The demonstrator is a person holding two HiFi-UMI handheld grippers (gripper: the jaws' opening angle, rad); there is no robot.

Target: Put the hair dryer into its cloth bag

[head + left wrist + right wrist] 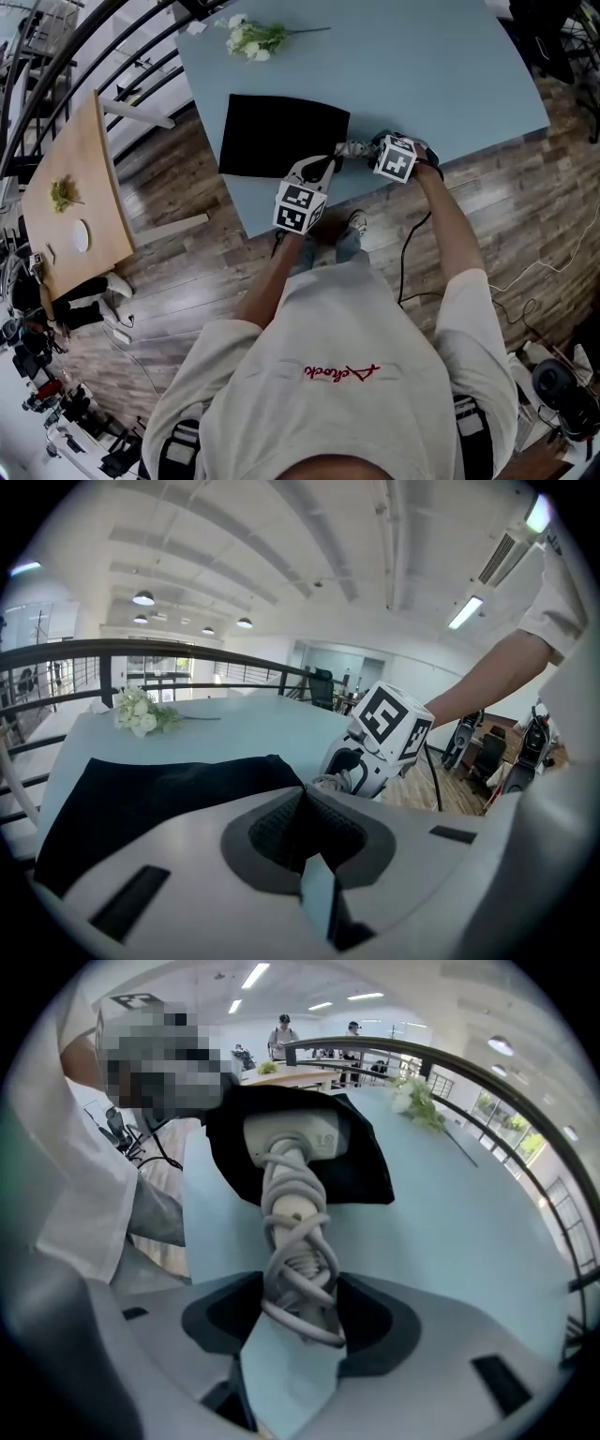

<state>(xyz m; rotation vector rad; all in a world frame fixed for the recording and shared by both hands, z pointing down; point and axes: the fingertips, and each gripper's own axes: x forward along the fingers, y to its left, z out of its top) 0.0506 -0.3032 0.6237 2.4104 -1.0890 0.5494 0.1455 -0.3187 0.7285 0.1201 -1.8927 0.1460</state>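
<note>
Surface: I see a pale blue table (450, 75) with a matte top and a curved front edge.
Room: an open hall. A wood-plank floor (525, 206) lies below the table. A dark railing (94, 56) runs past the table's far side. A small wooden table (80, 187) stands off to the left in the head view. The left gripper view shows strip lights on a white ceiling.
Cloth bag (281, 136): black, lying on the blue table near its front edge, with one end turned toward both grippers.
Hair dryer (300, 1138): white, with its grey cord wound round the handle. It sits on the table at the bag's near end, and black cloth lies around the head.
Long axis: it runs straight from the right jaws to the bag. The head end points at the bag and the handle end points back at the gripper. In the head view it lies across the picture, right to left.
Left gripper (330, 164): the jaws are closed right down on the bag's near edge, and the cloth is drawn to a peak at the tips.
Right gripper (295, 1312): it points steeply down. The jaws stand wide, with the pads against both sides of the cord-wrapped handle.
Around: white flowers (251, 37) lie on the far side of the table, well apart from the bag. A black cable (408, 253) trails over the floor. Two people (284, 1026) stand far off beyond the railing.
In the way: the bag's own slack cloth lies round the dryer's head. I cannot tell whether the head is inside the mouth or on top of it.
</note>
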